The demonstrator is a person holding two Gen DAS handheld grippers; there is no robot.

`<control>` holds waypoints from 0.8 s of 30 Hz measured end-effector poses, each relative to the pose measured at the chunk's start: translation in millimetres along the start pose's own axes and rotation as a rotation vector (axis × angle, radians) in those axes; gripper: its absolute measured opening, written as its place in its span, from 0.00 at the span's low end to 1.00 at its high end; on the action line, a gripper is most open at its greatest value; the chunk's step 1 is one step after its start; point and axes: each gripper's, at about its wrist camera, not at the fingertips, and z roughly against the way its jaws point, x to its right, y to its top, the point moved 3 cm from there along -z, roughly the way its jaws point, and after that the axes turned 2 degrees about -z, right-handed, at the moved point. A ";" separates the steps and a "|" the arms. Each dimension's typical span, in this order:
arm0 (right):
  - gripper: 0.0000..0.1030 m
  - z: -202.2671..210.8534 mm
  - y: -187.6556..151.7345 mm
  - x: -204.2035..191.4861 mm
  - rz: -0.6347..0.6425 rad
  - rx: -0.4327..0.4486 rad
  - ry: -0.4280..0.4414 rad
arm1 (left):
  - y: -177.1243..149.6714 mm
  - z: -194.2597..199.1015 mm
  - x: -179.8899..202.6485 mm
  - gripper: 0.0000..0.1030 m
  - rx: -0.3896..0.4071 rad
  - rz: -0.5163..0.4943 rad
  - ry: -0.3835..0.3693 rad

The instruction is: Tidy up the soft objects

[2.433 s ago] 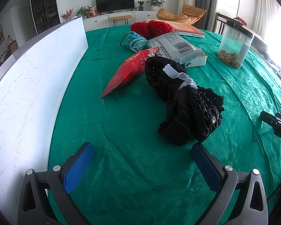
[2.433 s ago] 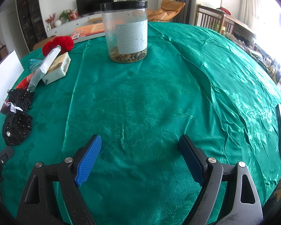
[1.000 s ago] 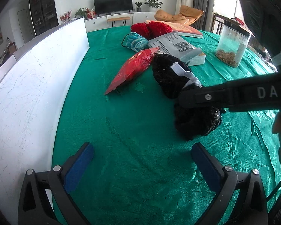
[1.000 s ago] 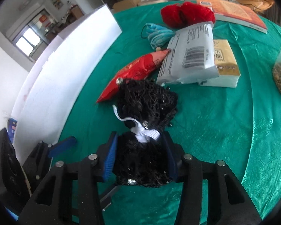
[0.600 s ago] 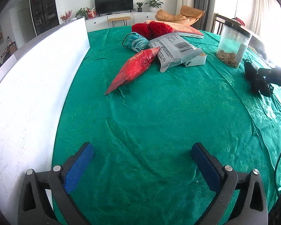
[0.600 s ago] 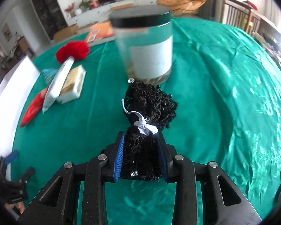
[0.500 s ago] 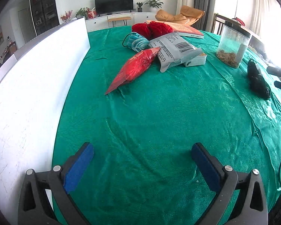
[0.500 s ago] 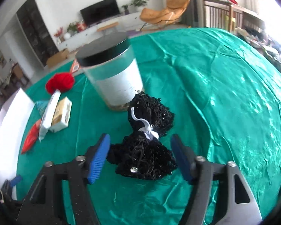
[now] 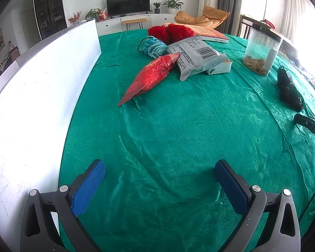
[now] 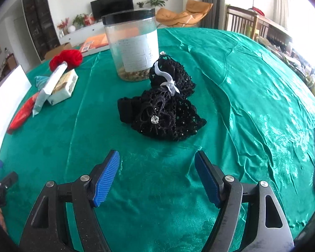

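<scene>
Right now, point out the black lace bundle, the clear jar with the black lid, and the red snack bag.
black lace bundle (image 10: pixel 163 113), right wrist view, on its front lobe.
clear jar (image 10: pixel 134 50), right wrist view, on its label.
red snack bag (image 9: pixel 151 76), left wrist view, mid-body.

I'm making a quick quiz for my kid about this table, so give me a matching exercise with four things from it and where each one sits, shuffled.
Things:
1. black lace bundle
2. red snack bag
3. red yarn
4. right gripper

Places or states:
A. beside the book at the far end
B. open, nothing between its pads
C. in front of the clear jar
D. tip touching the grey packet

Pairs: 1-C, 2-D, 3-A, 4-B
</scene>
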 end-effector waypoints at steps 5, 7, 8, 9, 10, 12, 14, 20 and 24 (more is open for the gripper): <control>0.78 -2.5 -3.6 -3.3 0.028 -0.001 -0.028 | 0.3 -0.1 -0.1 1.00 0.000 0.000 0.000; 0.81 -3.1 -4.5 -3.9 0.025 0.001 -0.026 | -0.2 0.0 -0.1 1.00 0.000 0.000 0.000; 0.81 -3.0 -4.7 -4.1 0.024 0.002 -0.026 | 0.2 -0.1 -0.3 1.00 0.000 0.000 0.000; 0.82 -3.2 -4.8 -3.9 0.025 0.003 -0.026 | -0.1 0.0 -0.2 1.00 0.000 0.000 0.000; 0.83 -3.3 -5.0 -5.1 0.026 0.004 -0.026 | 0.0 0.0 -0.2 1.00 0.000 0.000 0.000; 0.84 -3.6 -5.1 -5.9 0.029 0.004 -0.026 | -0.1 0.0 -0.2 1.00 0.000 0.000 0.000; 0.84 -3.5 -5.2 -6.2 0.029 0.004 -0.026 | -0.2 0.1 -0.2 1.00 0.001 0.000 0.000; 0.84 -3.5 -5.2 -5.8 0.029 0.005 -0.026 | 0.0 0.0 -0.3 1.00 0.001 0.000 0.000; 0.84 -3.4 -5.2 -5.8 0.029 0.005 -0.026 | -0.4 0.2 -0.2 1.00 0.001 0.000 0.000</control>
